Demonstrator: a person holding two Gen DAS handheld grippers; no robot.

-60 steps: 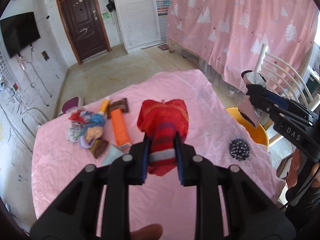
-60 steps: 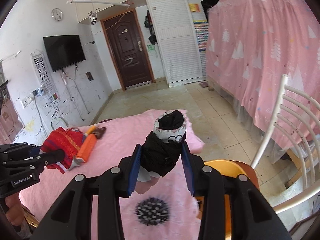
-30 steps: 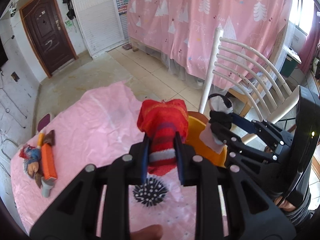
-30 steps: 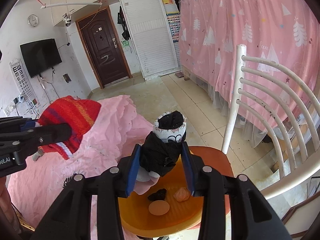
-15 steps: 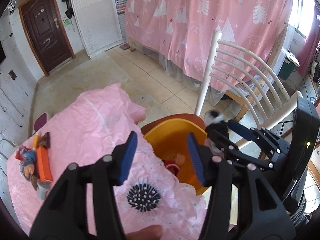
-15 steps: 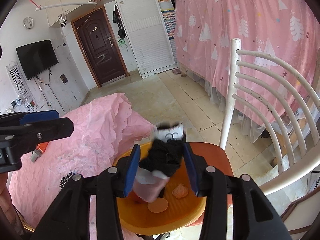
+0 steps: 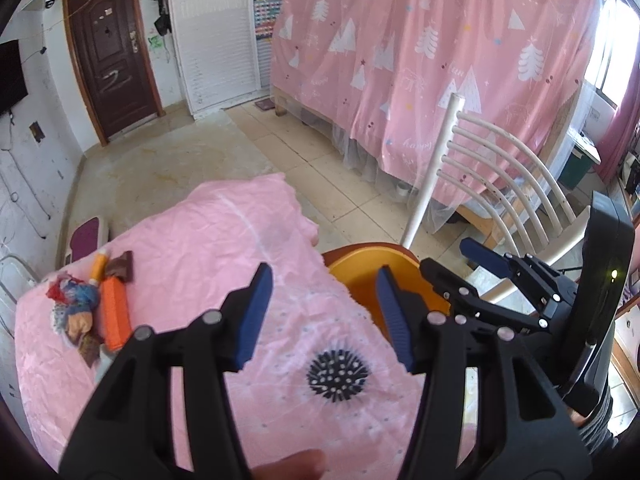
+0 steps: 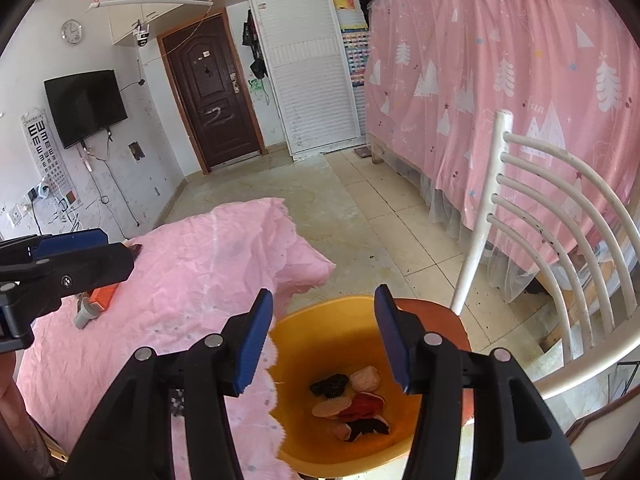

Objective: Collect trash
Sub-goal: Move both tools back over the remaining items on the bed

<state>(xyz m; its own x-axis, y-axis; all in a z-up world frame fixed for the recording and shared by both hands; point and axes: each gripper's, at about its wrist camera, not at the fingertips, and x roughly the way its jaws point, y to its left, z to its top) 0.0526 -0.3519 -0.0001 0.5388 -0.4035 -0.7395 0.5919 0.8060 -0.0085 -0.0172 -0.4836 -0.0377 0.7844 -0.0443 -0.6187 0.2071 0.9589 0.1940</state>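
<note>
Left gripper (image 7: pixel 324 316): jaws wide, empty, over the pink table (image 7: pixel 208 240). Right gripper (image 8: pixel 322 334): jaws wide, empty, above the orange basin (image 8: pixel 320 316) holding dropped scraps. Remaining trash pile (image 7: pixel 94 310): far table edge. Advice: reach there, grip one piece squarely.

My left camera sits just behind the left gripper (image 7: pixel 324 316) and looks down along its spread fingers, close over the pink tablecloth (image 7: pixel 200 240), facing the door (image 7: pixel 112 52) and the pink curtain (image 7: pixel 440 52). My right gripper (image 7: pixel 452 258) juts into it from the right. My right camera rides the right gripper (image 8: pixel 322 336) the same way, tilted down into the orange basin (image 8: pixel 316 320) on the white chair (image 8: pixel 528 216), with the left gripper (image 8: pixel 68 258) entering from the left. Both views share the tablecloth (image 8: pixel 200 264), basin (image 7: pixel 360 268), chair (image 7: pixel 480 160), door (image 8: pixel 212 92) and curtain (image 8: pixel 500 64).
</note>
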